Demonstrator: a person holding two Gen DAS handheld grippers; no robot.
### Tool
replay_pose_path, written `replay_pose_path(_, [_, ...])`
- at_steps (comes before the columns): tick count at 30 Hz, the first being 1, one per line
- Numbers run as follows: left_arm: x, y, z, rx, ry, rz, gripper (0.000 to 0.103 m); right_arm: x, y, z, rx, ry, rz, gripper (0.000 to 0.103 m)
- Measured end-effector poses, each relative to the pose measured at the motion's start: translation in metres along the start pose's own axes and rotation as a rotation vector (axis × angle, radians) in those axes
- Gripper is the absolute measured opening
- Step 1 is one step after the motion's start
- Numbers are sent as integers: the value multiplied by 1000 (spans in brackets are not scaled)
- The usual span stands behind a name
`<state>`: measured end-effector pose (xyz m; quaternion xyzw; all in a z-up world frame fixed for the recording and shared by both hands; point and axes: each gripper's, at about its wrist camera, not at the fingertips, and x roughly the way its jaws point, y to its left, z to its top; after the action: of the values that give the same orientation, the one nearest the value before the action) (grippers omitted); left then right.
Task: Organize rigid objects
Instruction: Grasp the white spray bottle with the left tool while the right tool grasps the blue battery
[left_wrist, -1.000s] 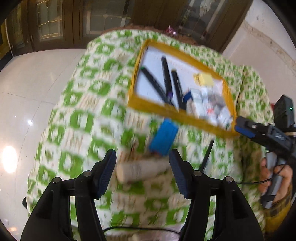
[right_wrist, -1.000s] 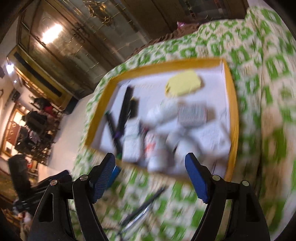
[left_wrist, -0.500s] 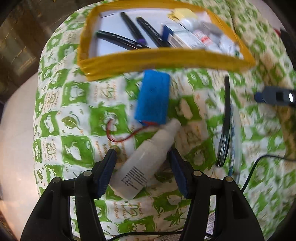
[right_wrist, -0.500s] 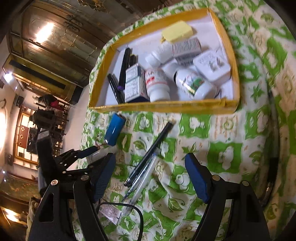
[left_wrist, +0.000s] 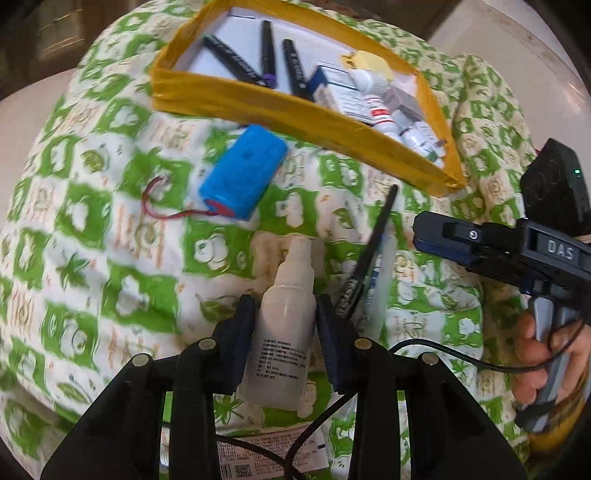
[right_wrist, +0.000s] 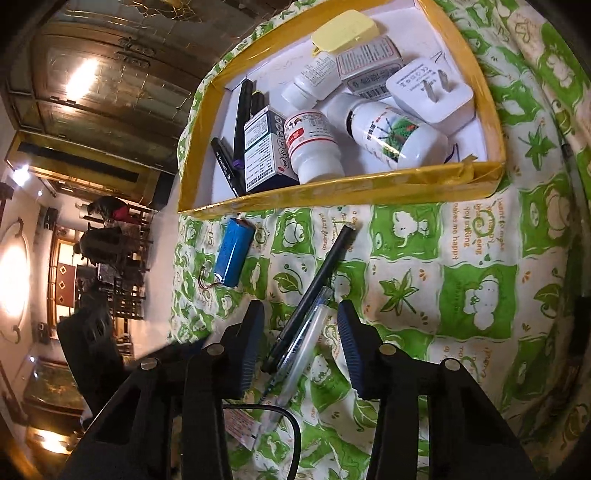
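Bracketing a pale spray bottle (left_wrist: 286, 317), the left tongs (left_wrist: 285, 314) have both blue pads against its sides, clenched on its body; the nozzle end points toward the yellow-rimmed tray (left_wrist: 295, 114). Bottle lies on the green-and-white patterned cloth (left_wrist: 92, 221), on the near side of the tray.

Right tongs (right_wrist: 301, 330) released, pads spread wide, straddling a black pen (right_wrist: 317, 277) and a clear-barrelled pen (right_wrist: 301, 354) that lie side by side on the cloth. Neither pad touches them. Pens angle up toward the tray's near rim, black tip stopping short of it.

Blue battery pack (left_wrist: 243, 177) with thin red leads lies just beside the tray's near rim, toward its left end, apart from the bottle.

Inside the tray: three black markers (right_wrist: 240, 122) at the left end; next a dark printed carton (right_wrist: 264, 147); then white pill bottles (right_wrist: 314, 147); a white plug adapter (right_wrist: 430, 92) at the right end; a yellow block (right_wrist: 343, 29) by the far rim.

From the left view, the right tongs' handle is gripped by a hand (left_wrist: 532, 354), to the right of the tray. A black cable (left_wrist: 461, 354) trails across the cloth.
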<state>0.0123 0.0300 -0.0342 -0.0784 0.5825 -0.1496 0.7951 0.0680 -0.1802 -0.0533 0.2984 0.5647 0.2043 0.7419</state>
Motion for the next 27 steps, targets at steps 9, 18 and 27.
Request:
replay_pose_path(9, [-33,61,-2,-225,-166,31,31,42,52,12,-59,41,29,38])
replay_pose_path(18, [-30,73,-5,-263,-156,-25,31,114,75,37,39,83,-14,46])
replay_pose_path(27, [-26,49,-3,-149,-119,-51,31,88,75,17,-112,31,-122,29])
